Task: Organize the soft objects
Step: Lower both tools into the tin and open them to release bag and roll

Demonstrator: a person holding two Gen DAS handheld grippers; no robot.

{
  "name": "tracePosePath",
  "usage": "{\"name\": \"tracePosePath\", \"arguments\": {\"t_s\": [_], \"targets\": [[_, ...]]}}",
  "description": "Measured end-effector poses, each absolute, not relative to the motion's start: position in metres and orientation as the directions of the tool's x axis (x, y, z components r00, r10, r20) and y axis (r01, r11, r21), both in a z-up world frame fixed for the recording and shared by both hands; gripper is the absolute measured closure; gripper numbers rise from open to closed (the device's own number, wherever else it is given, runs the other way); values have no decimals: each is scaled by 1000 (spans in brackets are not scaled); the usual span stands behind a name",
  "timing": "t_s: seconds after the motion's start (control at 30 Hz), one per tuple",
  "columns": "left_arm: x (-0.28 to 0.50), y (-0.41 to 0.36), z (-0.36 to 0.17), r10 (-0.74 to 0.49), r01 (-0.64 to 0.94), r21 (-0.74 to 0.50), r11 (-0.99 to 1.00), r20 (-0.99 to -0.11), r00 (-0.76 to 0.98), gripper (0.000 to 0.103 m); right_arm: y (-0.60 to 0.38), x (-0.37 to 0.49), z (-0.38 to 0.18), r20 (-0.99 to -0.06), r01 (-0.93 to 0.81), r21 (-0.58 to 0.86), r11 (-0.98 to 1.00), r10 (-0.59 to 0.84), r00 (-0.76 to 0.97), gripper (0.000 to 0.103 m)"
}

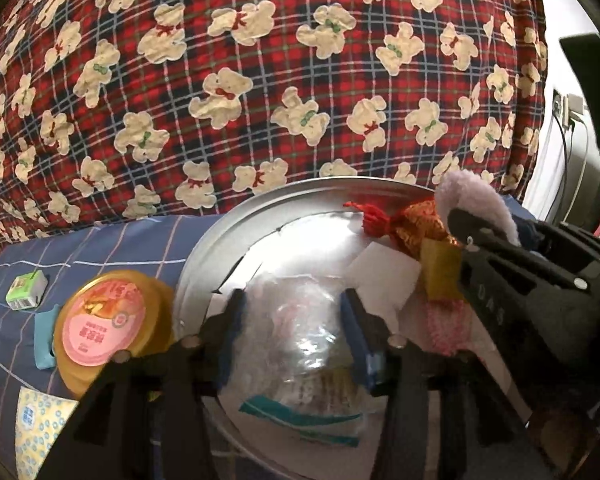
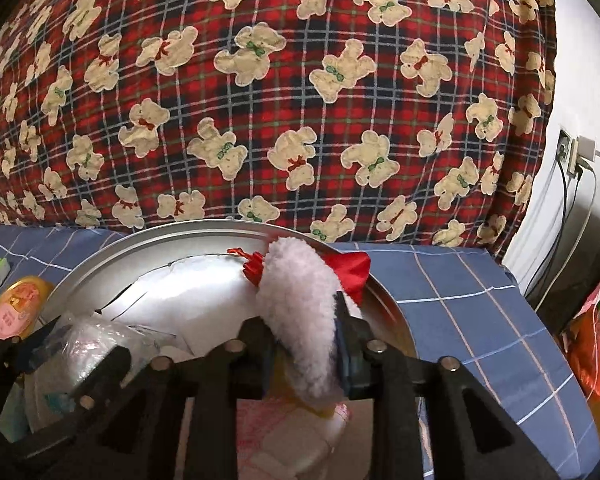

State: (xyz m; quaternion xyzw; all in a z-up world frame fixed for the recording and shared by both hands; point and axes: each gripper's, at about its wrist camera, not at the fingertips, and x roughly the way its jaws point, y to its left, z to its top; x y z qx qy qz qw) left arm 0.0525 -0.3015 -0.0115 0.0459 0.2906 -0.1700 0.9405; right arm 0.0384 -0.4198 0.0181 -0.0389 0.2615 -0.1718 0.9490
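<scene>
Both hand-held grippers are over a round metal tray [image 1: 204, 248] that rests on a bed covered by a blue checked sheet [image 1: 112, 240]; a red plaid quilt with a bear print [image 1: 260, 80] rises directly behind the tray. The left hand-held gripper [image 1: 294, 332] has its blue-padded fingers closed against either side of a clear crinkled plastic bag [image 1: 300, 320], which sits inside the tray over a pack with teal markings. The right hand-held gripper [image 2: 306, 356] is pinching a white fluffy soft item [image 2: 300, 312] between its fingers, above the right part of the tray; whether the item touches the tray floor cannot be told. A red tassel [image 2: 254, 266] and a red fabric piece [image 2: 352, 270] lie at the tray's far rim, just behind the fluffy item. Outside the tray, to its left on the sheet, stand a yellow tub with a pink lid [image 1: 104, 320], a light blue item [image 1: 44, 336] just beside it, and a small green box [image 1: 26, 290] farther off.
</scene>
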Motion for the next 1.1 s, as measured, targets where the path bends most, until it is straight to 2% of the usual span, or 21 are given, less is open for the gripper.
{"name": "tracePosePath", "arguments": {"t_s": [0.07, 0.1, 0.17, 0.27, 0.53, 1.1], "targets": [[51, -300, -12, -298, 346, -21, 938, -560, 773, 25, -419, 37, 19, -482, 304, -160, 939, -343, 806, 61], [49, -300, -11, -293, 340, -19, 940, -552, 780, 23, -418, 36, 19, -480, 303, -160, 940, -342, 808, 57], [44, -300, -8, -290, 336, -8, 942, -526, 800, 14, -415, 34, 21, -472, 301, -169, 938, -345, 811, 40], [35, -300, -3, -254, 310, 40, 950, -480, 839, 4, -410, 28, 23, -457, 303, -180, 936, -352, 817, 37], [22, -289, 5, -217, 263, 61, 963, -409, 887, 3, -408, 15, 31, -428, 325, -155, 933, -360, 829, 37], [11, -280, 3, -226, 271, 53, 961, -416, 881, 3, -407, -1, 31, -403, 358, -116, 926, -374, 836, 37]]}}
